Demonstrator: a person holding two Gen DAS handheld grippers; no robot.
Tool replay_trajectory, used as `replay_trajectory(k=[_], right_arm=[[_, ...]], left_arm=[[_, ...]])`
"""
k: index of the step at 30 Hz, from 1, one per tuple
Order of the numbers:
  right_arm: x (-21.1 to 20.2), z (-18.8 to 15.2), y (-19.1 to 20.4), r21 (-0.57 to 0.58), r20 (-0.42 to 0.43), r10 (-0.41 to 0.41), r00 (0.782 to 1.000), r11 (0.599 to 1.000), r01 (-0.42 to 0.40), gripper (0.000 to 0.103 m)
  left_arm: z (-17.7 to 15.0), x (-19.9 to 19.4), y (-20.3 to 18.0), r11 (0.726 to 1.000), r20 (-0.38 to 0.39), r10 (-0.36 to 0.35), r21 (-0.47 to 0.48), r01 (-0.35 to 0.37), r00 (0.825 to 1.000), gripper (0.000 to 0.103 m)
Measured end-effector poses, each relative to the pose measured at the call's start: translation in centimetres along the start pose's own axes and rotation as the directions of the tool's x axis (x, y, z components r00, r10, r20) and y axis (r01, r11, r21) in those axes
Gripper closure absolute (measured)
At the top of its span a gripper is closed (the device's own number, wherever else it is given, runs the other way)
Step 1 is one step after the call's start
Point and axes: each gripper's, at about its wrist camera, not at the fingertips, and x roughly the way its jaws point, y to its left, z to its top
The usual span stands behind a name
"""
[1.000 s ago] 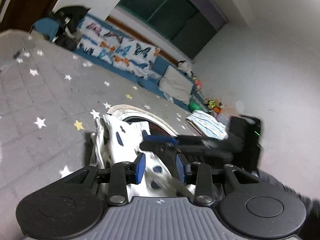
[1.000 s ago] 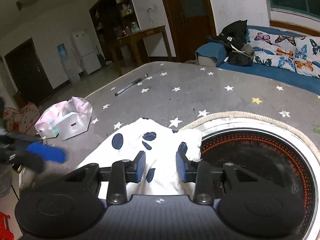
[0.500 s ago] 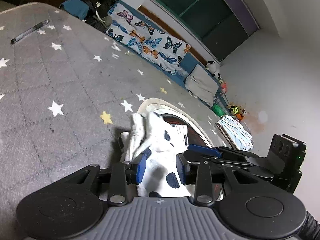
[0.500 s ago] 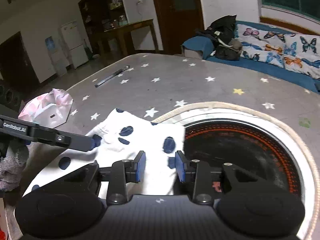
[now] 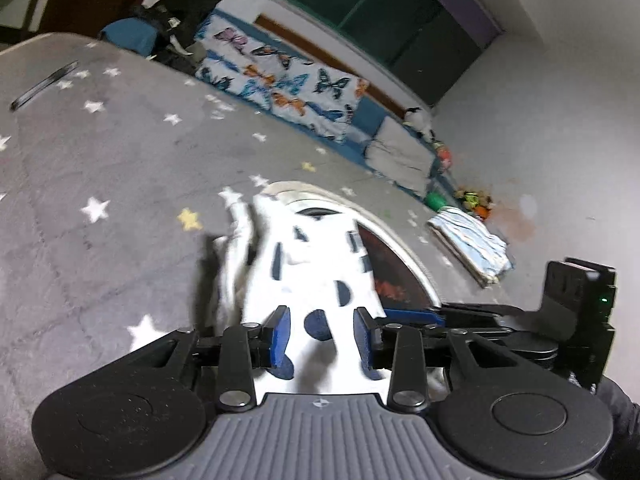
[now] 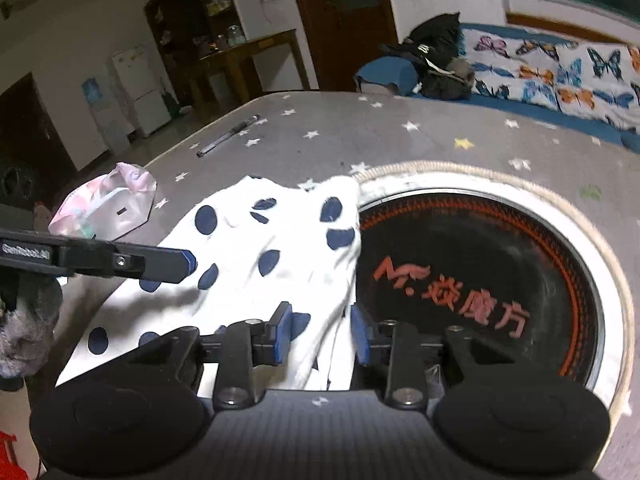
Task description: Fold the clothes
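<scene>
Saw a white cloth [image 6: 256, 240] with dark blue dots lying on a grey mat [image 6: 400, 148] with stars. Found one edge of it draped over the rim of a round black disc [image 6: 480, 248] with red writing. Saw the rest spread out toward the left in the right wrist view, with a few soft bumps in it.

Found the right gripper [image 6: 320, 332] low over the near edge of the cloth, beside the disc. Saw its blue pads apart, with a raised fold of cloth between them and a thin dark gap by the right pad. Had just been closing its jaws.

Found the left gripper [image 5: 322, 328] low over the other side of the cloth, well apart from the right one. Saw its pads apart too, with cloth between them. Could not tell if they pinched the cloth or just hung over it.

Spotted a pen [image 6: 228, 136] far back on the mat. Spotted a pink bag [image 6: 108, 208] just past the mat's left edge. Saw a folded pile [image 5: 472, 240] of striped blue fabric on the mat beyond the disc.
</scene>
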Motion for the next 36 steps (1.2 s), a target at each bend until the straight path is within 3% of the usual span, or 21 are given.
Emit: replay_trajectory(k=[3,14,19,21,29,36], right_arm=[[0.0,-0.3,-0.5,0.027,-0.004,0.000,1.000,1.000,0.000,0.098],[0.4,0.6,-0.5,0.040,0.032,0.010,0.999,0.999,-0.011,0.087],[1.5,0.5,-0.8,0.058,0.019,-0.005,1.000,0.998,0.004,0.089],[1.6,0.3,-0.9,0.055,0.020,-0.018,1.000,0.998,0.017,0.099],[-0.1,0.5,0.0,-0.013,0.052,-0.089,0.995,0.996,0.090,0.094],[-3.4,-1.0,3.4,-0.102,0.057,-0.015,0.998,0.995,0.021,0.092]], left_arm=[[-0.1,-0.2,0.7,1.000,0.003,0.002,-0.024,-0.002,1.000,0.066],[0.3,-0.2,-0.5,1.000,0.015,-0.016,0.005,0.016,1.000,0.063],[0.1,0.1,0.3,1.000,0.013,0.001,-0.015,0.000,1.000,0.063],[0.1,0.0,0.7,1.000,0.012,0.004,-0.021,-0.004,1.000,0.063],[-0.1,-1.0,-0.4,1.000,0.031,-0.002,0.003,0.002,1.000,0.061],[-1.7,-2.3,-2.1,0.999,0.023,-0.037,0.031,0.036,0.999,0.061]])
